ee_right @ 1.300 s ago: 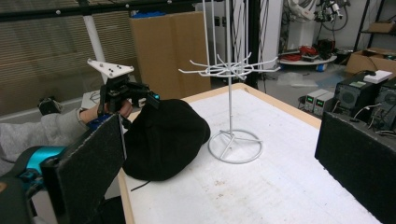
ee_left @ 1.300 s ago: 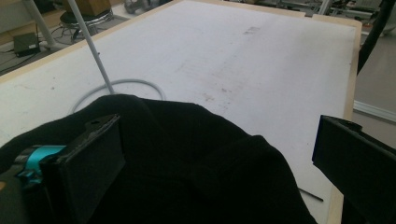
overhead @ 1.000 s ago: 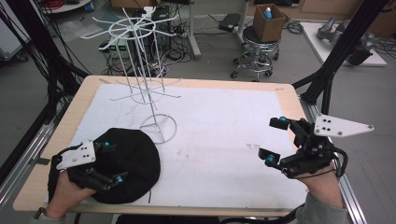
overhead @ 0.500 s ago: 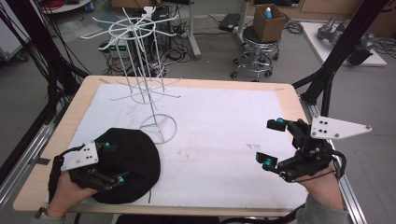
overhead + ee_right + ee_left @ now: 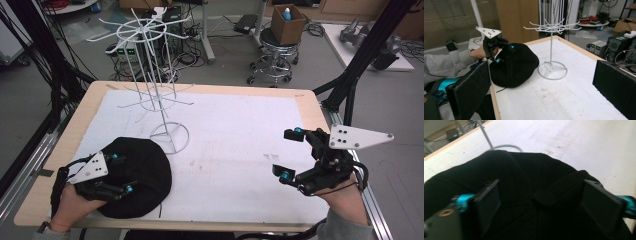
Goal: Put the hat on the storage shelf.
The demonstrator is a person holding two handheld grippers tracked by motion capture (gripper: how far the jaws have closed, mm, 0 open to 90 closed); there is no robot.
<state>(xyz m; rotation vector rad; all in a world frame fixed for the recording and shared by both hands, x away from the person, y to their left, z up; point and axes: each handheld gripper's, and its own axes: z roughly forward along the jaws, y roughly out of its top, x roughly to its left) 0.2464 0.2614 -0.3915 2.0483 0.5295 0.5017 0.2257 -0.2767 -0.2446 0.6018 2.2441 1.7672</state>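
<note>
You had a wide table [image 5: 300, 100] in front of you, its white top bare across the middle and the right. Toward the far left of it stood a white wire rack [image 5: 150, 82], a thin pole on a ring foot with hooked arms spreading out at the top. Near you on the left lay a black knitted hat [image 5: 145, 172], slumped flat on the white surface, its far edge just beside the ring foot of the rack.

Your left gripper [image 5: 120, 173] was down on the near left part of the hat. In the left gripper view the two black jaws stood apart with the knit bunched up between them, and they had just been closing in on it. I could not tell whether the pads already pressed the fabric; the fold looked gathered but not yet pinched flat. Your right gripper [image 5: 290, 155] hovered above the bare right side of the table, well apart from the hat, its jaws spread wide with nothing between them.

As I judged it, you were at the grasping step: taking hold of the hat, most likely to hang it on the rack. The next move called for you to finish the squeeze so a firm fold of knit was caught, then lift the hat clear of the table. The soft fabric could slip out of a shallow bite, and the light rack could tip if nudged.
</note>
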